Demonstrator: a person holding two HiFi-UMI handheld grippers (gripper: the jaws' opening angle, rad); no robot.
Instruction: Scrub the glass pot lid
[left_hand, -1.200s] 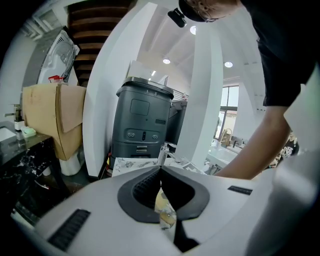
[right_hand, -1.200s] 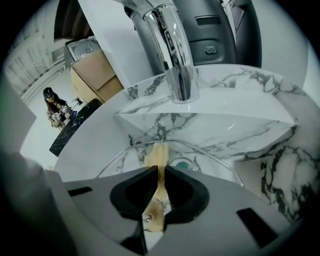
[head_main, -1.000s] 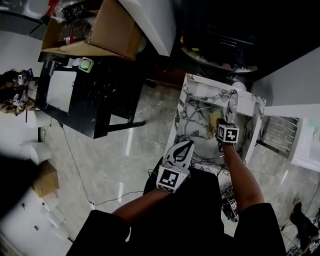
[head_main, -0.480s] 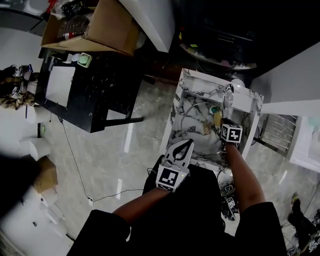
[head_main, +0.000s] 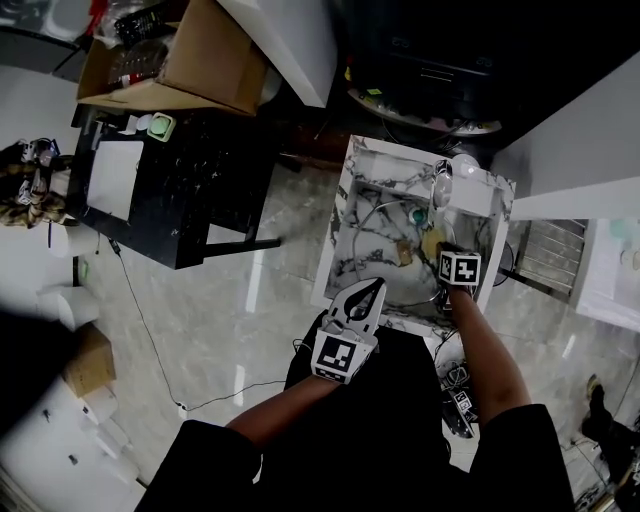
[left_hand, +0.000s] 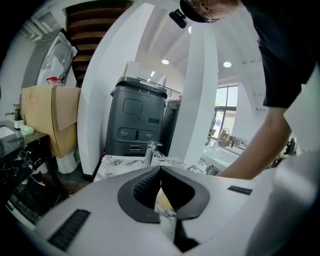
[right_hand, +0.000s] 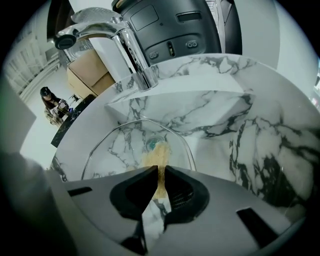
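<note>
The glass pot lid (head_main: 385, 272) lies flat in the marble sink (head_main: 362, 175); in the right gripper view its rim (right_hand: 186, 145) curves round the basin floor. My right gripper (head_main: 436, 247) reaches down over the lid's right side and is shut on a thin yellow sponge (right_hand: 159, 161), which hangs from the jaw tips onto the glass. My left gripper (head_main: 376, 288) is held back at the sink's near edge, close to my body, and clear of the lid. Its jaws (left_hand: 161, 171) meet at the tips with nothing between them.
A chrome faucet (right_hand: 125, 42) stands on the sink's far rim, above a green drain (right_hand: 151, 144). A dark grey appliance (left_hand: 136, 117) stands behind the sink. A black table (head_main: 170, 190) and a cardboard box (head_main: 190, 55) are to the left. Cables (head_main: 455, 400) lie on the floor.
My right gripper has drawn the sponge back toward the near right side of the basin. The left gripper has stayed where it was. The head view has shifted slightly.
</note>
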